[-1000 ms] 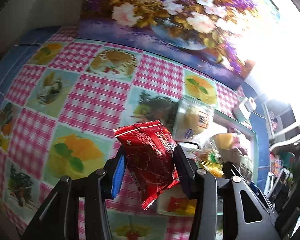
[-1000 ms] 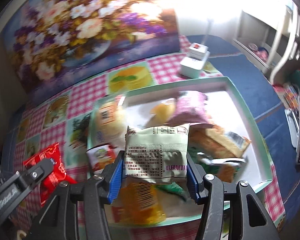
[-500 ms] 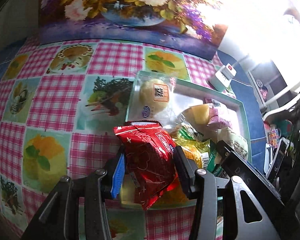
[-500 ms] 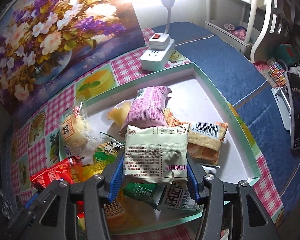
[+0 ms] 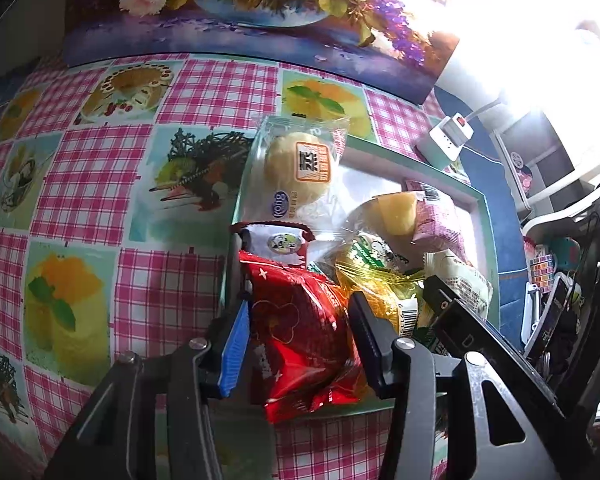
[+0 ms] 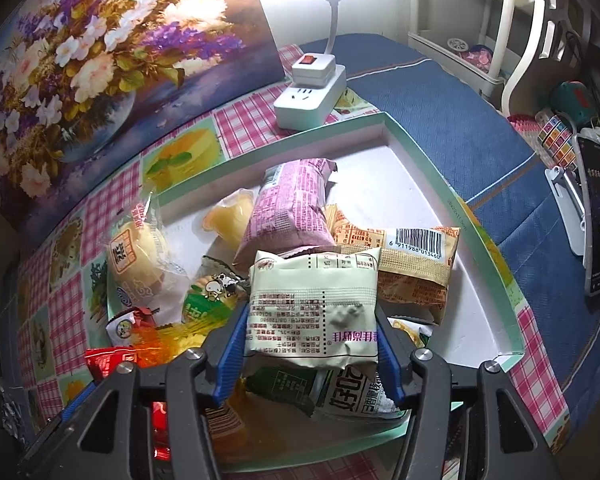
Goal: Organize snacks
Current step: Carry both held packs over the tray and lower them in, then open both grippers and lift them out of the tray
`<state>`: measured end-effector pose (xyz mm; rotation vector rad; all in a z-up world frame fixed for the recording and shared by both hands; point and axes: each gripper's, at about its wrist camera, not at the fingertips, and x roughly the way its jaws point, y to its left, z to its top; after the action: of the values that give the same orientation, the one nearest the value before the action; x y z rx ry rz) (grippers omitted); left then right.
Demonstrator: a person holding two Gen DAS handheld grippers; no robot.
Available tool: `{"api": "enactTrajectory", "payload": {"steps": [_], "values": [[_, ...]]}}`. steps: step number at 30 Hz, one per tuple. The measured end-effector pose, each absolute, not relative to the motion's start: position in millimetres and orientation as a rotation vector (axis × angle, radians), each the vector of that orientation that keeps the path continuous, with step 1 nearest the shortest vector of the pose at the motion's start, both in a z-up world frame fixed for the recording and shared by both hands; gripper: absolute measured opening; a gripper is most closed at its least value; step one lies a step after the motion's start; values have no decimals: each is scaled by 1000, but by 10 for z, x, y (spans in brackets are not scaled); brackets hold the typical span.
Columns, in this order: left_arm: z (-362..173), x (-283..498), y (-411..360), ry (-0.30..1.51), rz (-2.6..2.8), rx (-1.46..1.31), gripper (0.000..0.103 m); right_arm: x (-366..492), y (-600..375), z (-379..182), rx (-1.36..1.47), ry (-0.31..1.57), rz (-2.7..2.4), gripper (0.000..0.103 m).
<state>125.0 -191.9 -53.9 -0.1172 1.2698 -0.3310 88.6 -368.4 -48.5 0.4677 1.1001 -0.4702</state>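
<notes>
A: Left gripper (image 5: 300, 336) status?

B: Clamped on the red pack (image 5: 304, 332), a pad pressed into each side. The pack hangs over the tray's near-left corner, lower end past the near rim (image 5: 340, 410).

A: Right?

B: Right gripper (image 6: 311, 334) pinches the pale green pack (image 6: 314, 308) between its blue pads, held over the snacks in the near part of the tray (image 6: 476, 240).

A: What does the left view add?

B: The left half of the checked tablecloth (image 5: 88, 184) and the bun (image 5: 300, 164) lying over the tray's far-left rim. Also a small white sachet (image 5: 278, 242) just beyond the red pack, and the right gripper's body at right with the green pack in front of it.

A: And the right view?

B: The tray floor: pink pack (image 6: 292, 212) mid-tray, jelly cup (image 6: 232, 220) to its left, orange pack (image 6: 416, 268) with barcode to its right, bare white floor at far right. A dark green pack (image 6: 332, 392) sits under the held one. Power strip (image 6: 312, 96) beyond the far rim, flower picture (image 6: 100, 52) behind. Of the red pack, only an edge shows at near left.
</notes>
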Motion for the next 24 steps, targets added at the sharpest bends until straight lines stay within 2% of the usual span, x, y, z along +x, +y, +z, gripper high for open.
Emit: {"api": "enactTrajectory", "payload": {"steps": [2,5,17,19,21,23,24], "values": [[-540,1256,-1895,1274,-321,-119,59,880,-3695,-496,473,1100,-474,66],[-522,1259,-1867,1274,-331,-139,66,869,-3724,-505,477,1100,-491,67],[-335,1276,-1742,1222,-295,-159,67,829,-3693,-399,468,1063,-483,67],[-311,1288,-1681,1210,-271,-158,71,836,-3678,-419,465,1069,-478,67],[-299,1313,-1607,1196,-224,-150,82,846,-3652,-439,455,1074,-468,68],[-315,1345,-1537,1184,-168,-131,90,867,-3611,-428,434,1071,-448,78],[-328,1361,-1496,1179,-138,-120,93,880,-3586,-416,422,1065,-434,87]]}}
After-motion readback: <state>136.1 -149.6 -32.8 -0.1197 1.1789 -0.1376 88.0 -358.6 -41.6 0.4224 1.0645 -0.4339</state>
